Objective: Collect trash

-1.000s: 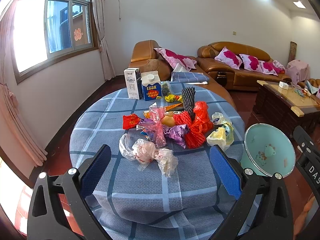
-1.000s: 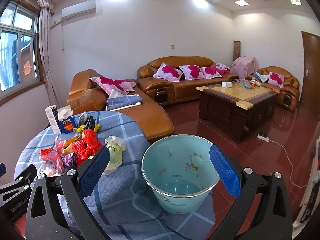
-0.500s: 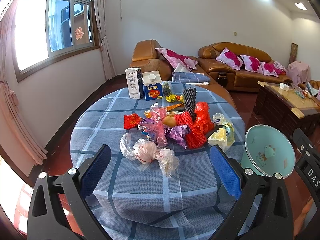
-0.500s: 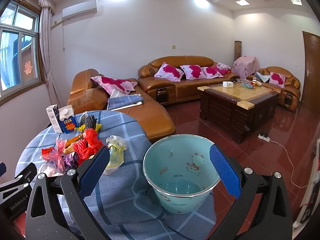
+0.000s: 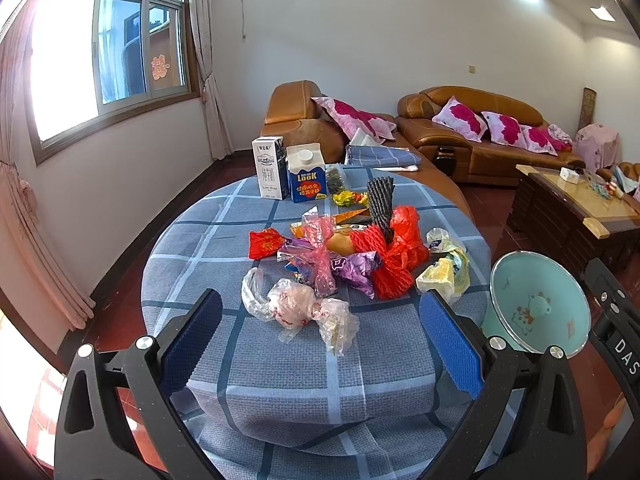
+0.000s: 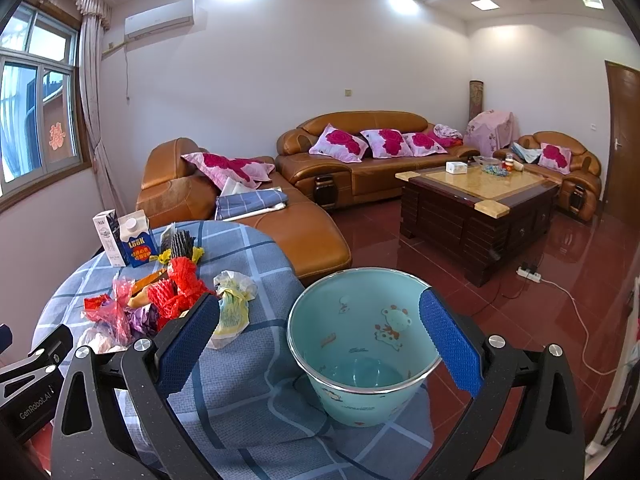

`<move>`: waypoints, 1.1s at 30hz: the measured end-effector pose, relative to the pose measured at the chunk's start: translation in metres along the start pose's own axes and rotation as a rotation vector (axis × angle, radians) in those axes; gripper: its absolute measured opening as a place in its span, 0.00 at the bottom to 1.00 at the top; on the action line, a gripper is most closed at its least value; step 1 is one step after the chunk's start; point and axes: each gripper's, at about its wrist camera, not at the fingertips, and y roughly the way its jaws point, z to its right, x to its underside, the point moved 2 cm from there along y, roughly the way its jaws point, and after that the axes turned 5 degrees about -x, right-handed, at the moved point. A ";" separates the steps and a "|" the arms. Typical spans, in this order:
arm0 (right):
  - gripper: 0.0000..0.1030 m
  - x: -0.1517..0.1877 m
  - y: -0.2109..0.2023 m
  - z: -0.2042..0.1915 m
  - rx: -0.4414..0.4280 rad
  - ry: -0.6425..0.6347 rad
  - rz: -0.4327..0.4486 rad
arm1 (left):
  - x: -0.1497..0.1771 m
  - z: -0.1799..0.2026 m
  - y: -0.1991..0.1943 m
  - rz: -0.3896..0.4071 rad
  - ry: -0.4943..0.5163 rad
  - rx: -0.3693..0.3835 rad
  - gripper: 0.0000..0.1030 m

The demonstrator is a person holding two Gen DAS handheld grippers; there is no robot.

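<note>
Barely any shift vs 1 s ago: both views slid a touch, trash pile sits slightly right & the bin looks a bit nearer in right wrist view. Left tongs (image 5: 320, 344) spread wide, nothing between pads, hovering over near edge of the worktop (image 5: 304, 376) w/ blue plaid cloth. Right tongs (image 6: 320, 340) also spread wide, empty, framing the teal bin (image 6: 362, 344), which stands on the worktop's right side by the edge; bin looks empty inside.

Trash pile mid-worktop, at 12 o'clock from left tongs: crumpled clear bag (image 5: 298, 310) nearest, pink wrapper (image 5: 318, 248), purple wrapper (image 5: 354, 270), red foam net (image 5: 390, 248), red packet (image 5: 264, 242) at pile's 9 o'clock, yellow-white bag (image 5: 444, 270) at its 3 o'clock, between pile & bin. Black foam net (image 5: 380, 200) sticks up behind the red net. Two cartons upright at far edge: white carton (image 5: 270, 168) touching blue carton (image 5: 307, 174).
</note>
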 end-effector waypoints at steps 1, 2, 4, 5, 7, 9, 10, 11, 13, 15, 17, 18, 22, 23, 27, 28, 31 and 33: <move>0.95 0.000 -0.001 0.000 0.000 0.000 0.000 | 0.000 0.000 0.000 0.000 0.001 0.000 0.94; 0.95 0.000 0.000 0.000 0.000 0.000 -0.002 | 0.000 0.000 0.000 -0.001 0.001 0.000 0.94; 0.95 0.000 0.000 0.000 -0.001 -0.001 -0.005 | 0.000 0.000 0.000 -0.001 0.001 0.000 0.94; 0.95 0.000 -0.001 -0.001 -0.003 -0.001 -0.008 | 0.000 0.000 0.000 0.000 0.001 -0.001 0.94; 0.95 0.000 -0.001 -0.003 -0.004 -0.001 -0.012 | 0.000 -0.001 0.000 0.000 0.000 0.000 0.94; 0.95 -0.001 0.000 -0.003 -0.004 -0.002 -0.013 | 0.000 -0.001 0.000 0.000 0.000 -0.001 0.94; 0.95 -0.001 0.000 -0.003 -0.004 -0.001 -0.012 | 0.000 0.000 0.000 0.000 0.000 -0.001 0.94; 0.95 -0.001 -0.001 -0.003 -0.004 -0.001 -0.012 | 0.000 -0.001 0.000 -0.001 0.000 -0.001 0.94; 0.95 -0.001 0.000 -0.003 -0.004 -0.001 -0.013 | 0.000 -0.002 0.000 -0.002 -0.001 -0.001 0.94; 0.95 -0.001 -0.001 -0.004 -0.004 -0.002 -0.014 | -0.001 -0.004 0.002 -0.005 -0.006 -0.001 0.94; 0.95 -0.001 0.000 -0.003 -0.004 -0.002 -0.013 | -0.001 -0.005 0.003 -0.005 -0.007 -0.001 0.94; 0.95 -0.001 0.000 -0.003 -0.004 -0.001 -0.014 | -0.001 -0.006 0.003 -0.006 -0.007 -0.001 0.94; 0.95 0.000 -0.001 -0.004 -0.006 -0.006 -0.015 | -0.001 -0.007 0.005 -0.011 -0.012 -0.003 0.94; 0.95 0.000 0.000 -0.004 -0.006 -0.008 -0.016 | -0.002 -0.008 0.005 -0.012 -0.015 -0.002 0.94; 0.95 0.002 0.001 -0.007 -0.008 -0.013 -0.016 | -0.001 -0.009 0.006 -0.014 -0.019 -0.004 0.94; 0.95 0.002 0.000 -0.007 -0.008 -0.011 -0.016 | 0.000 -0.009 0.006 -0.015 -0.017 -0.003 0.94; 0.95 0.003 0.000 -0.008 -0.012 -0.012 -0.021 | 0.001 -0.009 0.009 -0.023 -0.014 -0.005 0.94; 0.95 0.003 0.003 -0.009 -0.014 -0.012 -0.021 | 0.002 -0.008 0.013 -0.032 -0.008 0.001 0.94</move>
